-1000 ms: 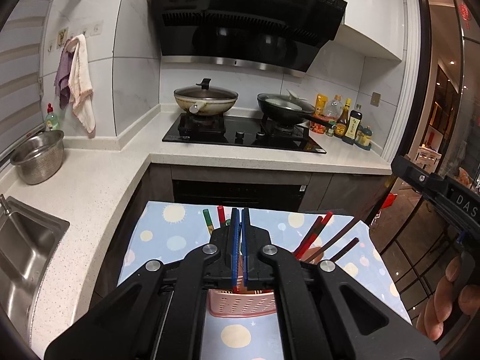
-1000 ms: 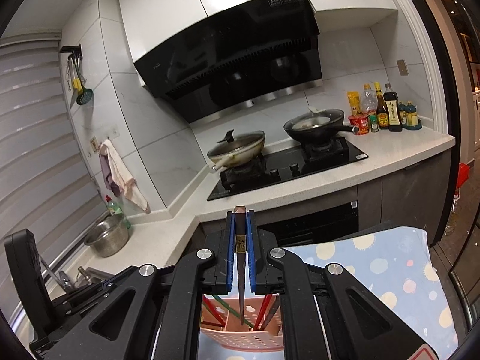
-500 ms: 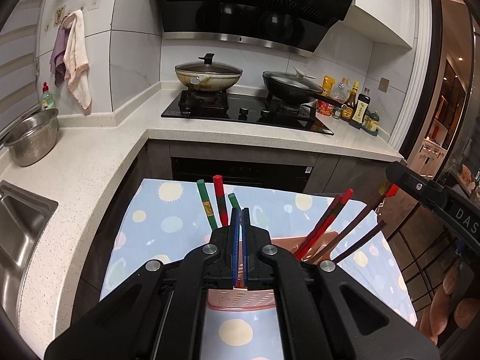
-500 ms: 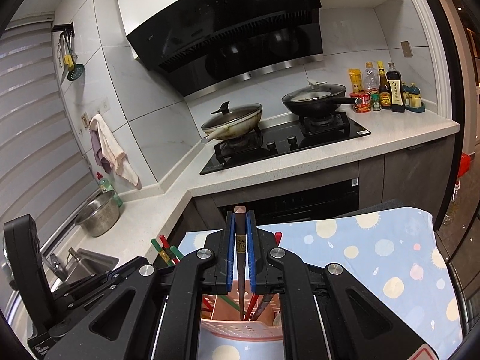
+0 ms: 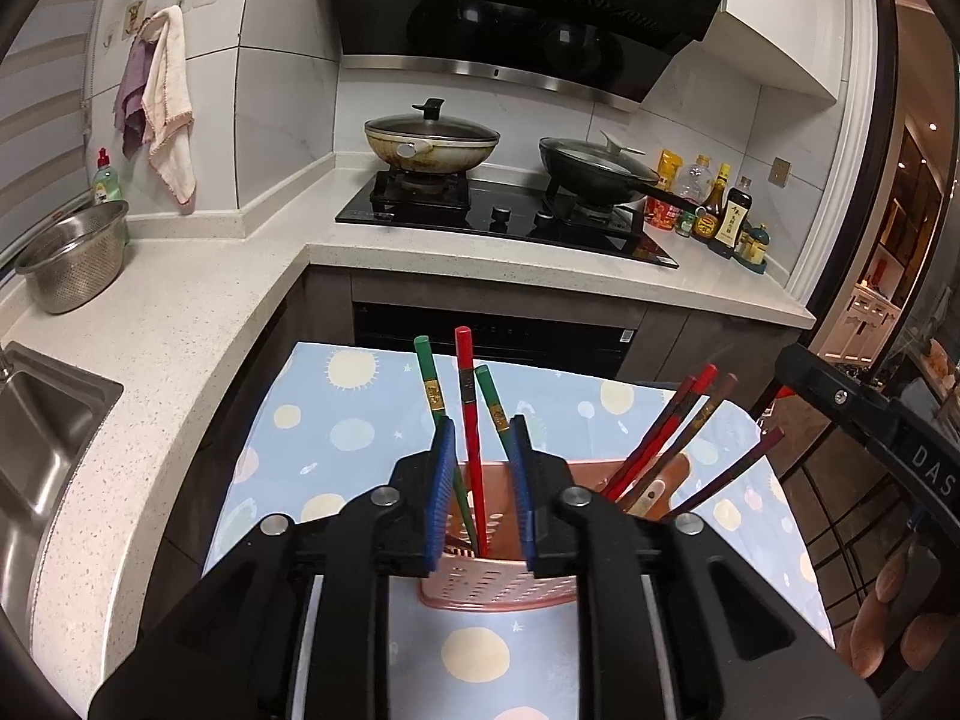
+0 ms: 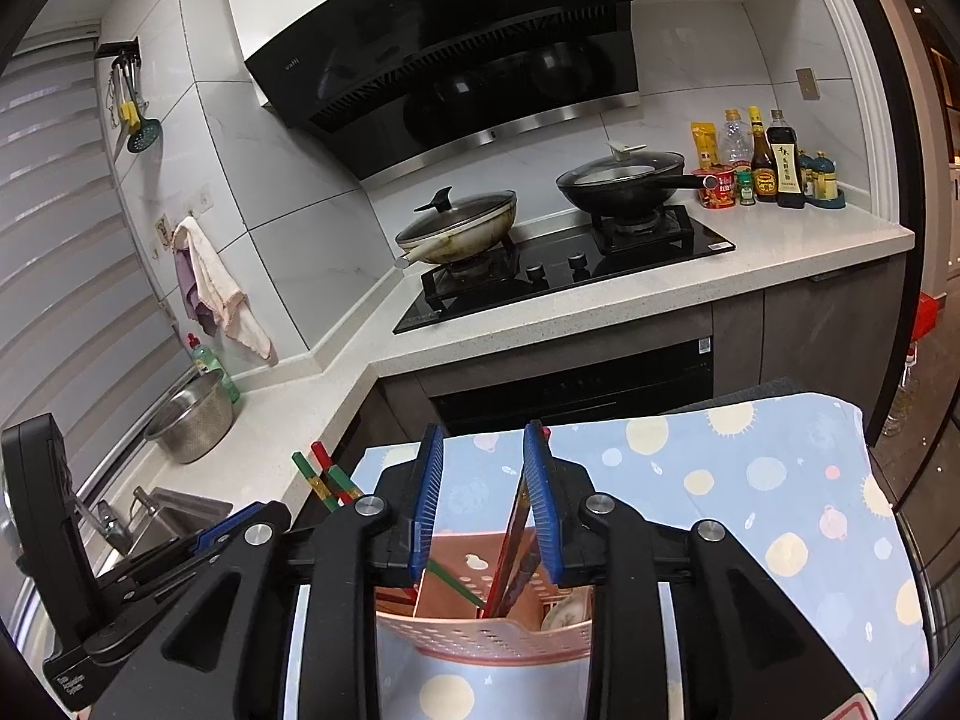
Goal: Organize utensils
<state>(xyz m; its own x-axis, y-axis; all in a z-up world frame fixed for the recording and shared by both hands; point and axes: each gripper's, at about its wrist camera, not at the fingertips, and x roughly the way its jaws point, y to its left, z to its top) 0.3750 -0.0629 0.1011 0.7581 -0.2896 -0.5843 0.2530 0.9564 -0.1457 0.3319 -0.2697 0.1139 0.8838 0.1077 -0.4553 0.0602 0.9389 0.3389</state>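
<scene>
Inside pink basket (image 5: 498,585): chopsticks (image 5: 467,408), upright

I see a pink holder (image 5: 498,585) perforated with small holes. Its left group holds two green chopsticks (image 5: 429,387) with gold bands and one red chopstick (image 5: 465,384); its right group holds red and dark brown chopsticks (image 5: 690,426). The cloth (image 5: 336,420) is pale blue with cream suns, yellow dots and white stars. My left claw (image 5: 480,483) and right claw (image 6: 483,492) are black with blue ribbed pads. The counter (image 5: 180,312) is speckled white.
</scene>
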